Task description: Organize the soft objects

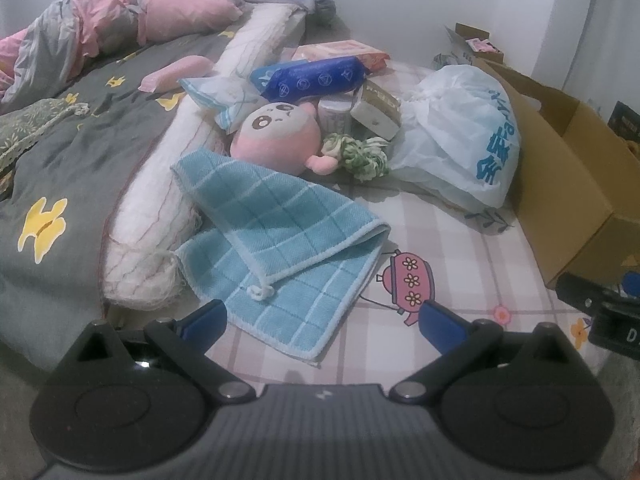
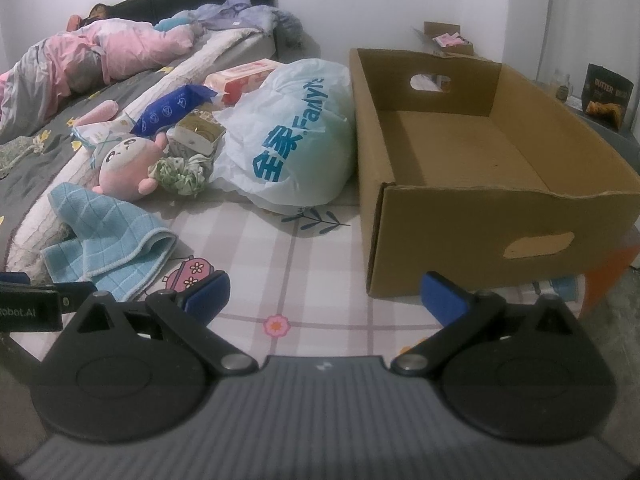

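Standing by the bed here, and both grippers are wide open with nothing in them. The left gripper [image 1: 320, 316] hovers right at the near corner of the towel [image 1: 280, 248], and the right gripper [image 2: 324, 296] sits over bare sheet [image 2: 320, 248] between the towel and the box [image 2: 480, 200].

The towel is blue, checked, loosely folded over itself, lying on the sheet and partly up against a long white bolster [image 1: 168, 208]. My guess is it's light and totally floppy, so grabbing a single corner means it'll unfold and dangle. The thick folded edge on its right side looks like the better bite, since you'd catch both layers. There's also a little loop [image 1: 262, 292] near the front, but that looks too small to trust.

Behind it is the plush [image 1: 276, 136], pink and round, touching a green scrunchie [image 1: 360, 156]. Plush should squish and hold fine; I'd pinch the body rather than the little arm. The scrunchie is tiny and may snag on the plush.

The plastic bag [image 2: 296, 140] sits just beside the box, puffy and probably slippery, so the bunched top is the spot. Can't tell what's inside it.

The box is empty and open-topped, so dropping things in looks easy.
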`<state>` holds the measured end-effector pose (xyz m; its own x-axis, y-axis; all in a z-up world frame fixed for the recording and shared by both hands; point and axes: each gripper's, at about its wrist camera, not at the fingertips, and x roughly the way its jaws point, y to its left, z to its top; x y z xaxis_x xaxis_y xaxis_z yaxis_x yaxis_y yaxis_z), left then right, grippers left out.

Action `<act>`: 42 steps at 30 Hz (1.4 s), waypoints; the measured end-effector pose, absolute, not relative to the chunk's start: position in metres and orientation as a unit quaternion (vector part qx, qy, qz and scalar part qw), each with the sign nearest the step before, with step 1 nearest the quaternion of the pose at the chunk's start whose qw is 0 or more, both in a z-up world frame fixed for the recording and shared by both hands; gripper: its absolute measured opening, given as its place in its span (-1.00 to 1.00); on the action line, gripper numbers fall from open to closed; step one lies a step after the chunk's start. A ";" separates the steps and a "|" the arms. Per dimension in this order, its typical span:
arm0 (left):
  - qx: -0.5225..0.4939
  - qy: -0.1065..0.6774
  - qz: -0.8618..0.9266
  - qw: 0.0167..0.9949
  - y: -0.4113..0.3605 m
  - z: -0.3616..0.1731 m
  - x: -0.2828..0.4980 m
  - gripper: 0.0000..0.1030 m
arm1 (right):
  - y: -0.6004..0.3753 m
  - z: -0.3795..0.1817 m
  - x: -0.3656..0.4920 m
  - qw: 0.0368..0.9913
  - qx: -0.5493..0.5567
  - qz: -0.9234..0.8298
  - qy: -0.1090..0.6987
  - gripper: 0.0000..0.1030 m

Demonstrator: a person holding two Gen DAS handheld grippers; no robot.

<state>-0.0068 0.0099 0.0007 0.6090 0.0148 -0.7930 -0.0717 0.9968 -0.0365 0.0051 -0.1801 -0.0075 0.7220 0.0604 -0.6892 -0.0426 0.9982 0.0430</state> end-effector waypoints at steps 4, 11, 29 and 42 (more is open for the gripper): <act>-0.033 0.442 0.025 0.896 0.010 0.001 -0.007 0.99 | -0.180 -0.008 0.006 0.928 0.012 0.028 0.372 0.98; -0.032 0.442 0.023 0.896 0.009 0.003 -0.005 0.99 | -0.180 -0.008 0.007 0.928 0.010 0.027 0.371 0.98; -0.030 0.444 0.018 0.895 0.010 0.000 -0.004 0.99 | -0.180 -0.009 0.008 0.928 0.009 0.028 0.372 0.98; -0.030 0.445 0.017 0.895 0.010 -0.001 -0.004 0.99 | -0.179 -0.009 0.008 0.928 0.009 0.027 0.372 0.98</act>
